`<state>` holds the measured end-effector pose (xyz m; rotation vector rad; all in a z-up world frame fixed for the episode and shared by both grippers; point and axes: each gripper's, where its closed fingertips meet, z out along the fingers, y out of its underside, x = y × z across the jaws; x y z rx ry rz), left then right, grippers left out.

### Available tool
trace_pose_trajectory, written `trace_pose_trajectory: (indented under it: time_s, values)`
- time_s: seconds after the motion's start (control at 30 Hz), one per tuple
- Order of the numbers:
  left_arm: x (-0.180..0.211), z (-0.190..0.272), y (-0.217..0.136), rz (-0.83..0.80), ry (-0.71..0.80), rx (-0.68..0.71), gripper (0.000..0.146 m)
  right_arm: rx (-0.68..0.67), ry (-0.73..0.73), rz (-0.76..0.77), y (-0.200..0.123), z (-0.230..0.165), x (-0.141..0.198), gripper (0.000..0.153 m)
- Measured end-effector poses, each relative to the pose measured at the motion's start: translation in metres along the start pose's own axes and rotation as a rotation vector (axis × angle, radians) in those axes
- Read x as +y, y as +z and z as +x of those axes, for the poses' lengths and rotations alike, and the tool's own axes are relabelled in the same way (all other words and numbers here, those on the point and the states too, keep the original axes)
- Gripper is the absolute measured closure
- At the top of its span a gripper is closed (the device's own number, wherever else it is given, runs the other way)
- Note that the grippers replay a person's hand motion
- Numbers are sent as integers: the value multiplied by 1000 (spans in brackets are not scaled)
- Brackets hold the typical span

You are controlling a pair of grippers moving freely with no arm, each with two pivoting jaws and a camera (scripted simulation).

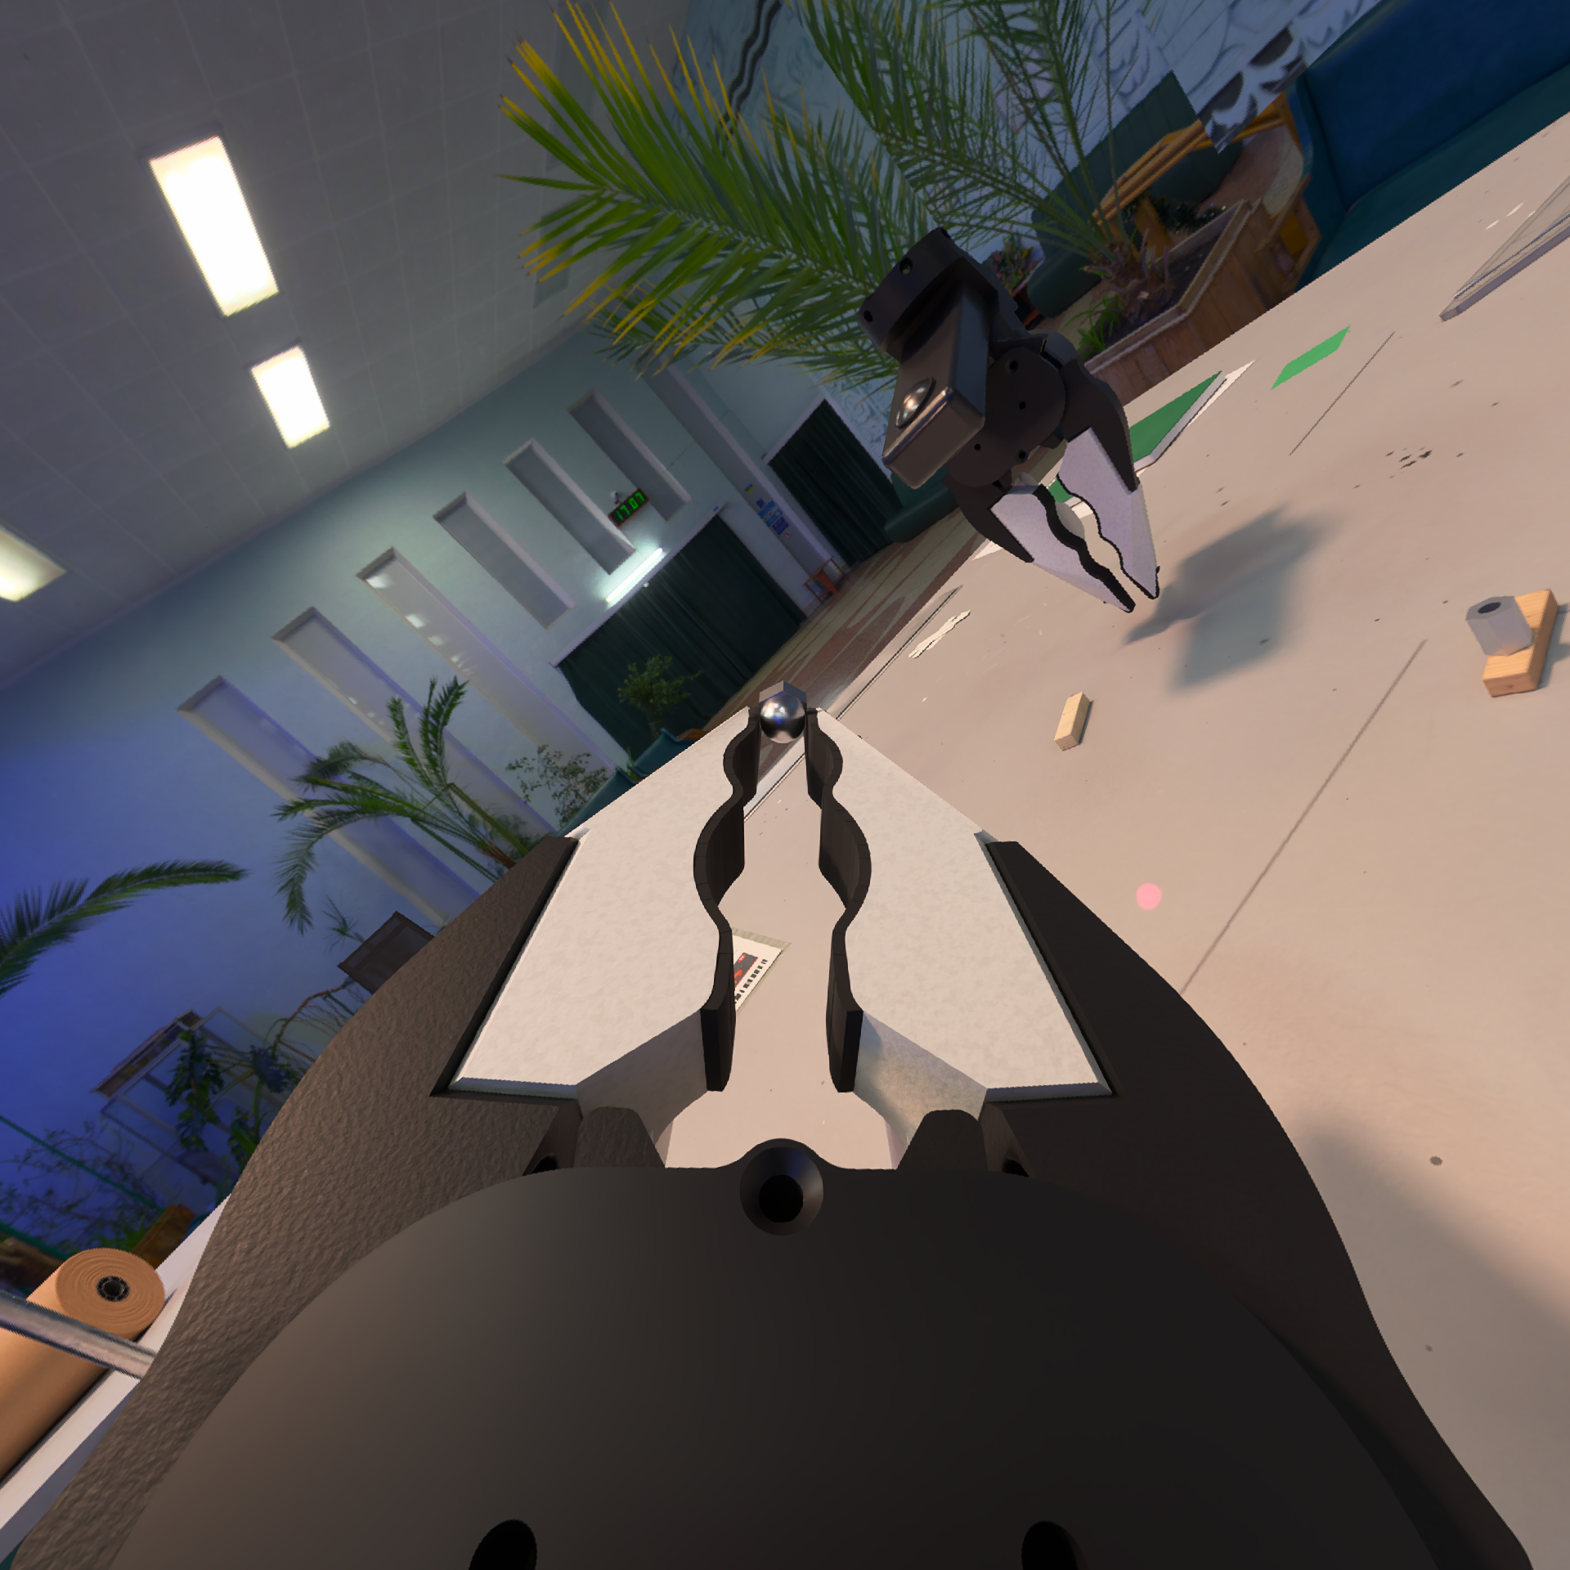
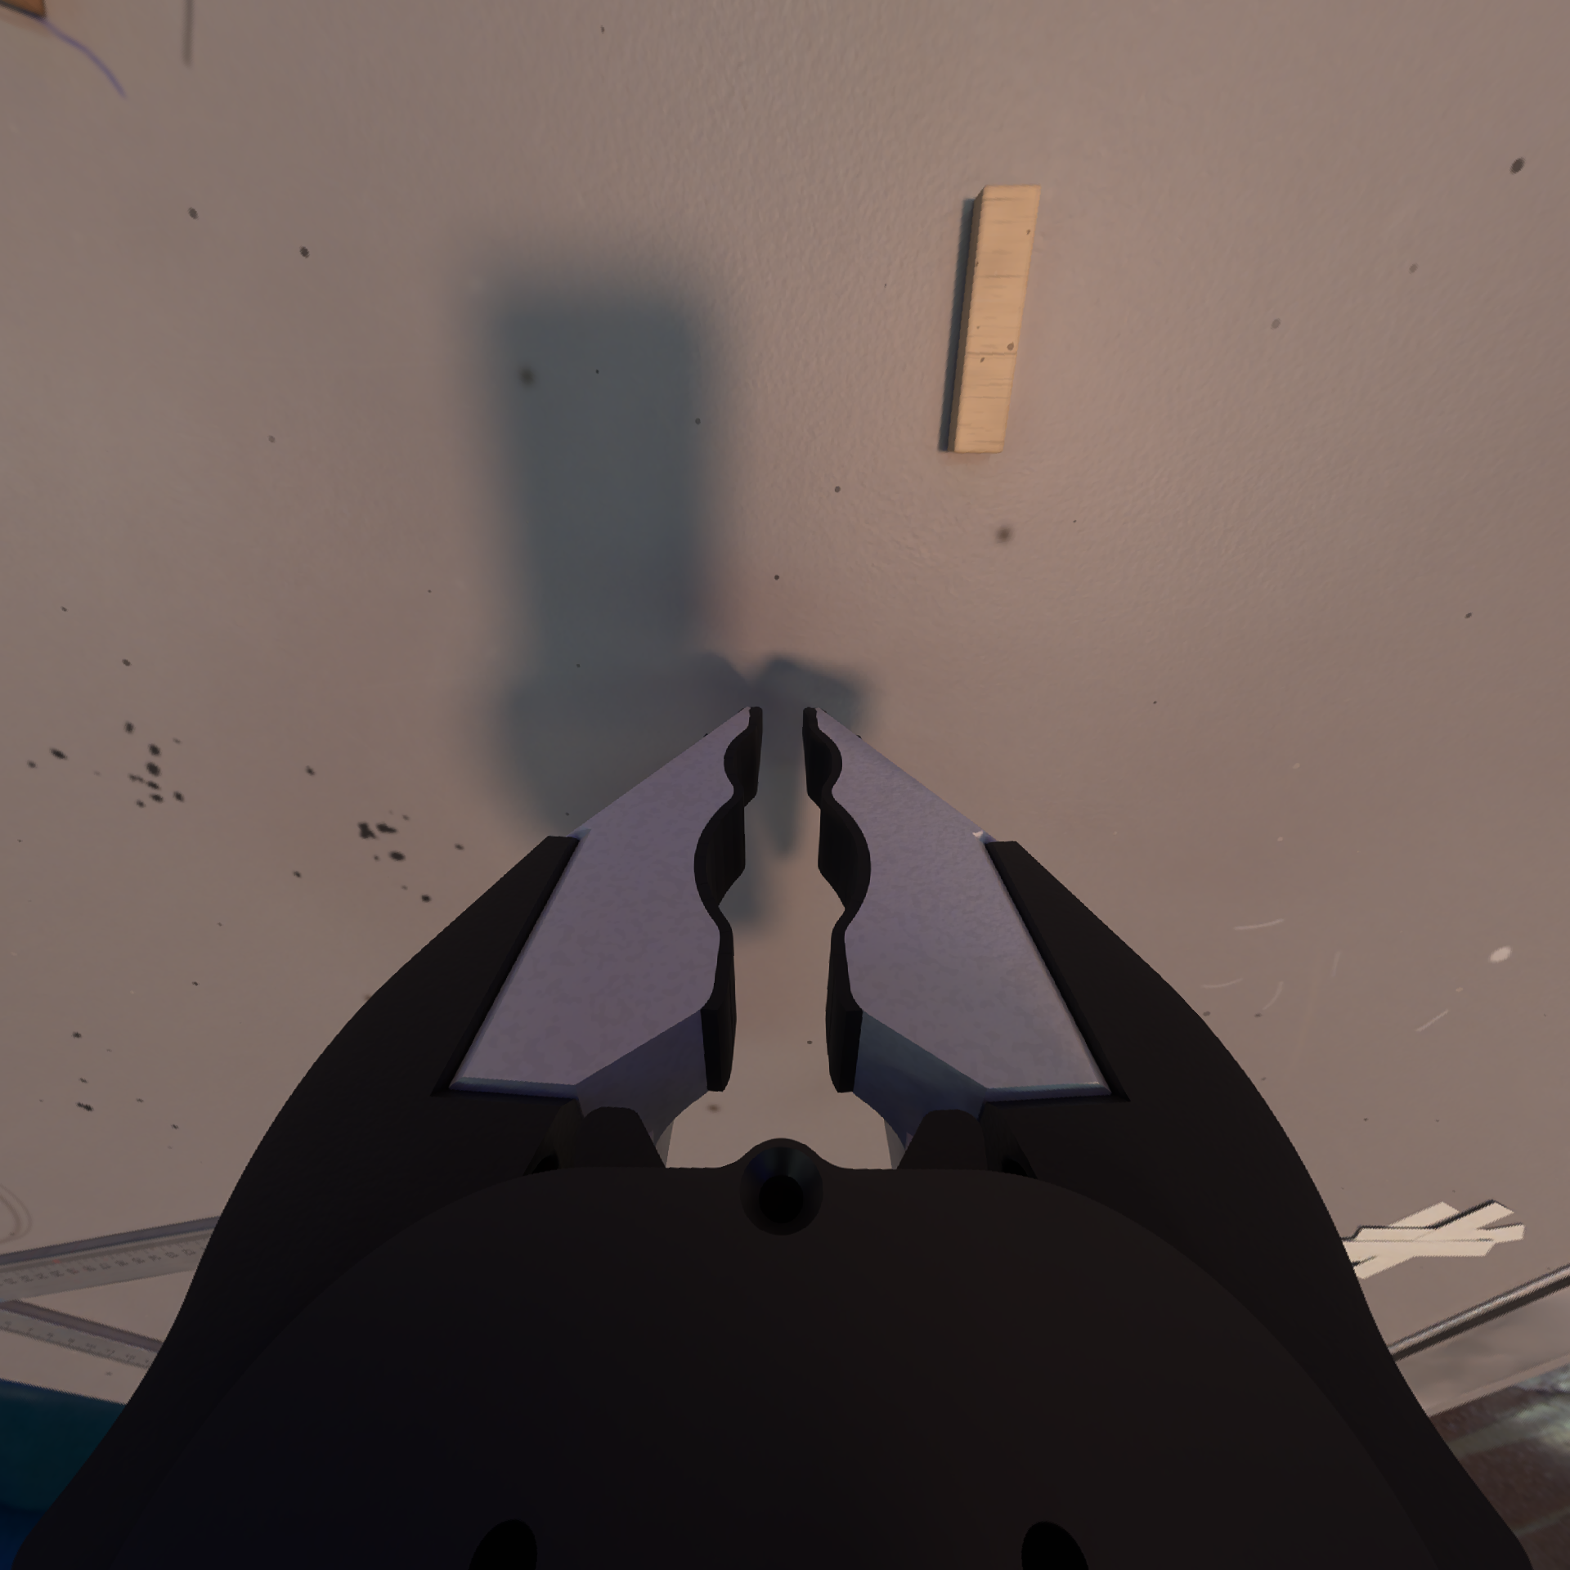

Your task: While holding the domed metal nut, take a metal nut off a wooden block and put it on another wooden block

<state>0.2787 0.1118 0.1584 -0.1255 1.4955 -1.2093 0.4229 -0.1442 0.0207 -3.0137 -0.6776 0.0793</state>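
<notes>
My left gripper is shut on the small shiny domed metal nut, held at its fingertips above the table. A grey metal nut stands on a wooden block at the right edge of the left wrist view. A smaller bare wooden block lies nearer; it also shows in the right wrist view. My right gripper hovers above the table, pointing down, with the jaws nearly together and nothing between them. It also shows in the left wrist view, left of the nut's block.
The pale table has dark specks and the gripper's shadow. Rulers and a white tape cross lie near the lower edge. Green patches, a clear sheet and a brown paper roll lie farther off.
</notes>
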Motion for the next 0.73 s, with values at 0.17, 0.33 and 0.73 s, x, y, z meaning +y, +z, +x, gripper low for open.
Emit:
trace_pose_trajectory:
  time_s: [0.17, 0.33, 0.73]
  values:
    - [0, 1, 0, 1, -10, 4, 136, -8, 9, -14, 2, 0, 0, 144]
    - [-1, 2, 0, 4, -8, 6, 136, -6, 15, -22, 1, -1, -1, 147]
    - [-25, 1, -7, 72, 4, -3, 136, 224, 122, 264, -77, -35, -33, 153]
